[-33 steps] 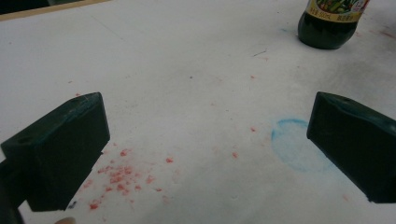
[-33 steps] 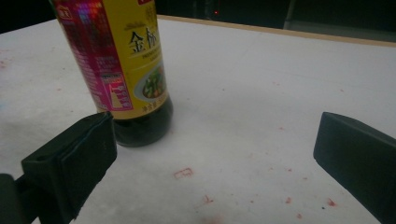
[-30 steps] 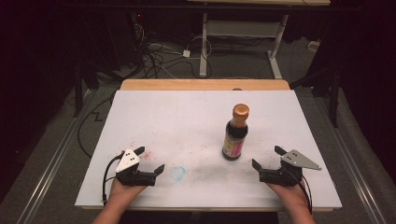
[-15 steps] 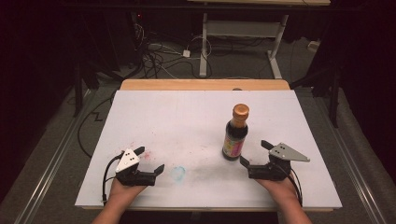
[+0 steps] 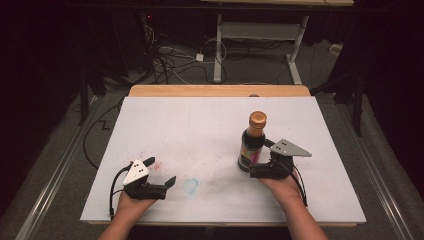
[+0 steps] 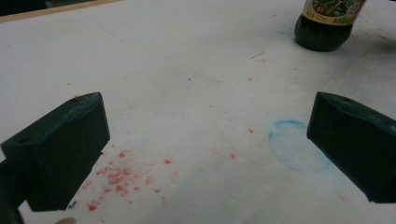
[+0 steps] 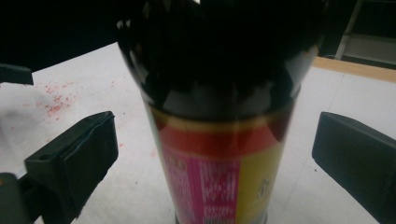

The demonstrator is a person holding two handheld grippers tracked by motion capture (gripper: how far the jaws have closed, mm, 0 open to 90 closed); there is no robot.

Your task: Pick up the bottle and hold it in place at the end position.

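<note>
The right gripper point(image 5: 256, 170) sits right of centre in the high view, jaws spread either side of the dark bottle point(image 5: 251, 144) — not yet touching it. The bottle stands upright on the white table point(image 5: 200, 130). At lower left, the left gripper point(image 5: 162, 182) rests low, jaws wide apart over red specks point(image 6: 116, 179).

Right gripper point(image 5: 256, 170) moved in from the right, jaws now open around the bottle point(image 5: 251, 142), not touching

Glossy dark bottle point(image 7: 219, 116), matt white tabletop point(image 5: 200, 130)
</note>
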